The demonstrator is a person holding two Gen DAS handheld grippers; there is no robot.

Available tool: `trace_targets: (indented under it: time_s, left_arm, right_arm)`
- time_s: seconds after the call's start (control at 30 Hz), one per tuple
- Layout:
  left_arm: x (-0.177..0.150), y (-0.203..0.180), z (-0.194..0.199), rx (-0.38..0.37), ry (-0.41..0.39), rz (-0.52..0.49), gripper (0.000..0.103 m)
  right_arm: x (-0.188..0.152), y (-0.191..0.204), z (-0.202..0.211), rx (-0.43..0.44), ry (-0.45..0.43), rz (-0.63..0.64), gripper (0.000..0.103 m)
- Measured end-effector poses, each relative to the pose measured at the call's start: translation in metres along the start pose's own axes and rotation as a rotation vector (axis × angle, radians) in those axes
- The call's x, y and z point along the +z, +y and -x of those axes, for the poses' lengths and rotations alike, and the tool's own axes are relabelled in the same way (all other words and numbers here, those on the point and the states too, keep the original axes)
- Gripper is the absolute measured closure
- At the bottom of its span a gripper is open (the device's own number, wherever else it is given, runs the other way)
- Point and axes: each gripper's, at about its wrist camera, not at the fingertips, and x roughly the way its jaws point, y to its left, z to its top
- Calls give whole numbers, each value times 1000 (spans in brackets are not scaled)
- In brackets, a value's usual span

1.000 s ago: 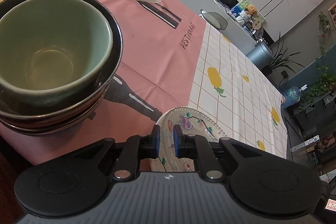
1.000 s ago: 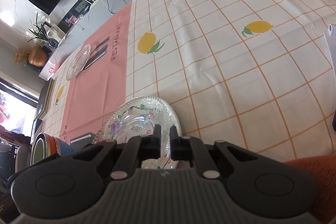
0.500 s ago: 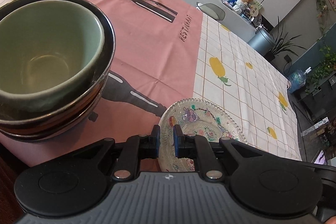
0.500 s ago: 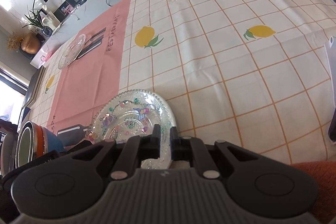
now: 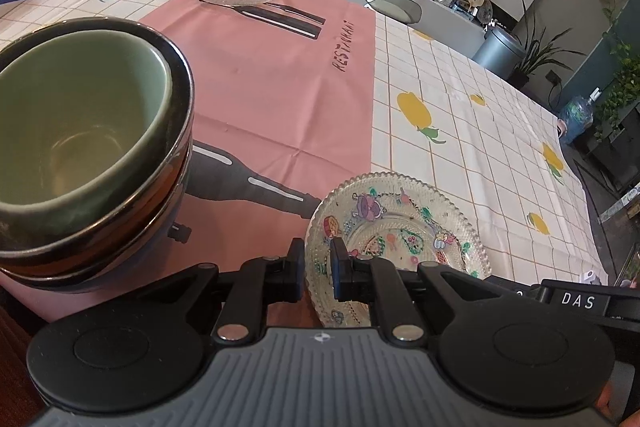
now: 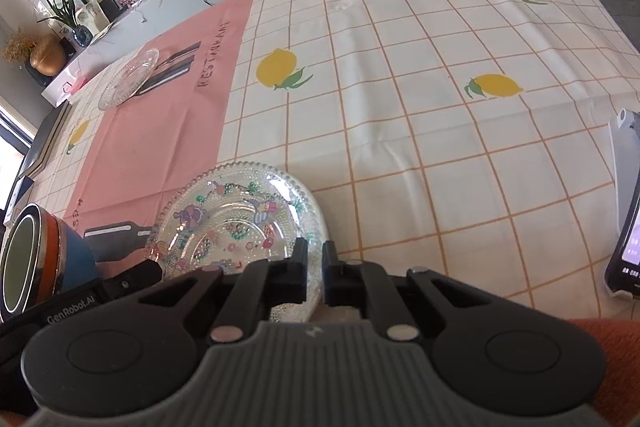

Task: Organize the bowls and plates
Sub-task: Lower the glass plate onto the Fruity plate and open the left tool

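Two grippers pinch one glass plate (image 5: 400, 227) at the near table edge: left gripper (image 5: 318, 267) and right gripper (image 6: 315, 267) each clamp its rim. Uneven pulling could twist the slick glass loose beside the stacked bowls (image 5: 80, 147)

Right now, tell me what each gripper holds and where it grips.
Both grip the patterned glass plate by its near rim: the left gripper at its left edge, the right gripper at its right edge.

Stacked bowls (image 5: 80, 147) crowd the left; lemon tablecloth (image 6: 440, 107) lies open.
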Motion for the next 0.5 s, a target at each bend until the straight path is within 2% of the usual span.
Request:
trace_targets:
  time_s: [0.23,0.37,0.5]
  left_arm:
    - [-3,-9,0,24,-8,-98,89]
    - [-4,-8,1,10,-11,-96,85]
    - [-2,-5,3,-2,-12,-69,80]
  right_arm:
    - [-1,2,1,-10,-7,-1,100]
    - [0,0,0,-14,-10,-19,95]
    - [0,-5,3,3,-28,-57,95]
